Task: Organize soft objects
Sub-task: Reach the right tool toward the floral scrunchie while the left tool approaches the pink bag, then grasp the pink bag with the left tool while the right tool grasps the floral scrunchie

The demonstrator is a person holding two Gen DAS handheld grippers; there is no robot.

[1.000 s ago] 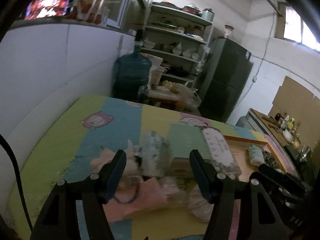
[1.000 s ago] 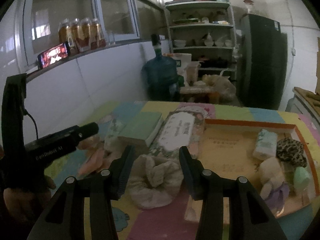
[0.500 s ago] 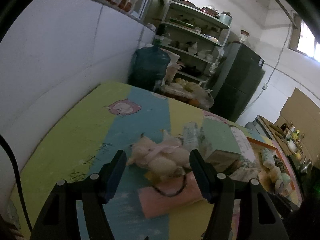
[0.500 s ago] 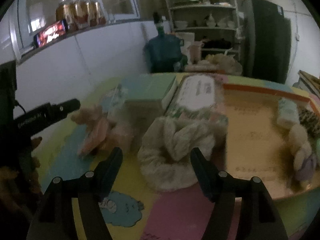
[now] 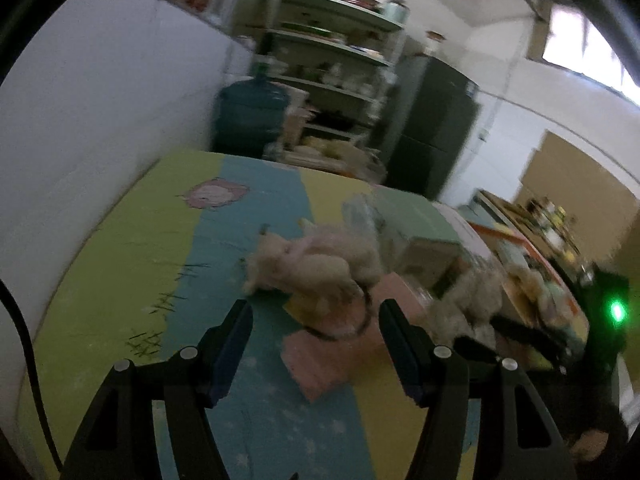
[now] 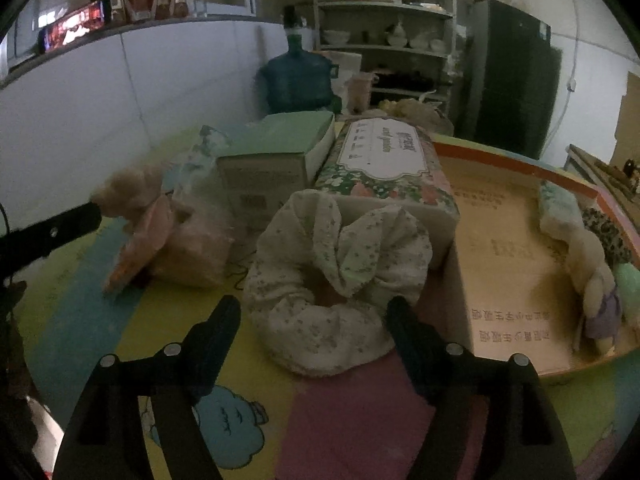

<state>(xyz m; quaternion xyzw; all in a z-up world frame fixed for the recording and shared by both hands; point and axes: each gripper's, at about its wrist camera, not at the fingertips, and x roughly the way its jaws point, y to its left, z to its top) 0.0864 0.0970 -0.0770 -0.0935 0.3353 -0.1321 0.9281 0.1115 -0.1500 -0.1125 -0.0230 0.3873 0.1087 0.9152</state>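
Your right gripper [image 6: 314,316] has just been opening, and its 2 fingers now stand wide to either side of the near rim of the floral scrunchie [image 6: 338,280], with no pad pressing on the cloth. The scrunchie lies flat on the patchwork mat [image 6: 360,420], its far edge against the flowered tissue pack [image 6: 384,164] and its right side just beside the wall of the cardboard tray [image 6: 508,256]. That tray holds 1 more plush toy [image 6: 596,280] and other soft pieces along its right rim.

Your left gripper [image 5: 316,318] is open too, with nothing between its fingers; the plush bear [image 5: 312,266] lies just ahead of the tips, on the blue stripe of the mat. The green box [image 6: 276,160] stands behind the bear, beside the tissue pack.

Bare mat lies left of the bear out to the white wall [image 5: 100,120], and more lies near you under both grippers. Right of the scrunchie, the tray wall closes the way.
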